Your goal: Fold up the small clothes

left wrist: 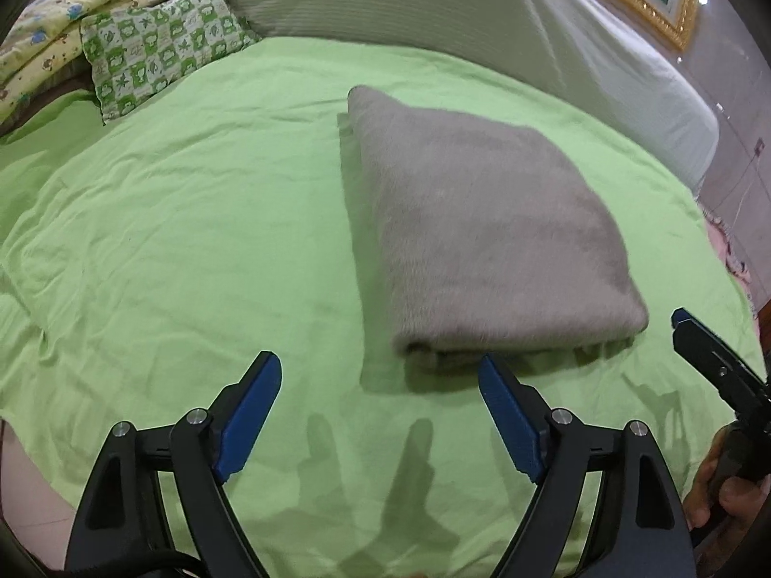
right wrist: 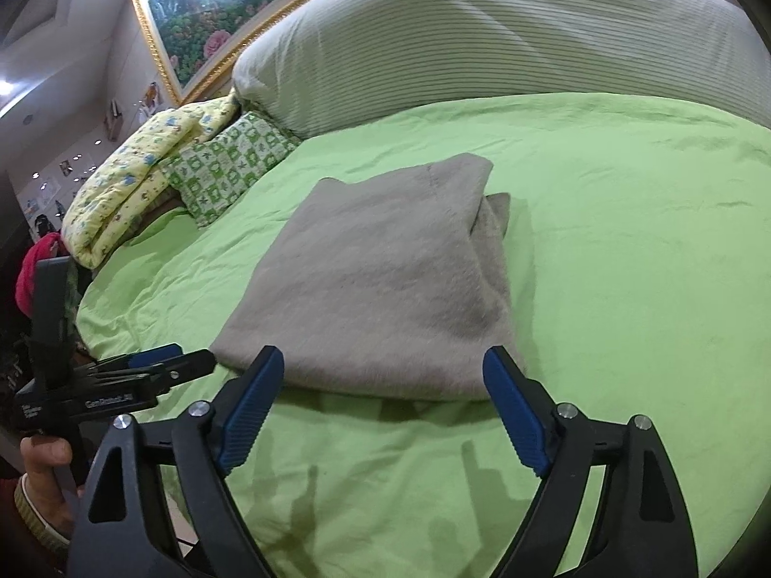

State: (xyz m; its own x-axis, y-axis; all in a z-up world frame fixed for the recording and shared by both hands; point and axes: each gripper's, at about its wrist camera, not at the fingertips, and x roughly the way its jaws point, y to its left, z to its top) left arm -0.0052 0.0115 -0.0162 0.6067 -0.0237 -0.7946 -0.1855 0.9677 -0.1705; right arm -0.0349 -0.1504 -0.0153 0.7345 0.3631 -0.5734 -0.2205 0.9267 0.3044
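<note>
A grey fuzzy garment (left wrist: 477,236) lies folded into a thick rectangle on the green bed sheet (left wrist: 192,241). It also shows in the right wrist view (right wrist: 385,279), with a lower layer sticking out at its far right corner. My left gripper (left wrist: 380,375) is open and empty, just short of the garment's near edge and to its left. My right gripper (right wrist: 383,366) is open and empty, with its blue pads (right wrist: 511,400) at the garment's near edge. The right gripper shows at the right edge of the left wrist view (left wrist: 713,361), and the left gripper at the left of the right wrist view (right wrist: 159,366).
A green patterned pillow (left wrist: 159,48) and a yellow printed quilt (left wrist: 53,29) lie at the far left of the bed. A striped white headboard cushion (left wrist: 433,5) runs along the back. A gold-framed picture (right wrist: 202,9) hangs behind. The bed's near edge lies below the grippers.
</note>
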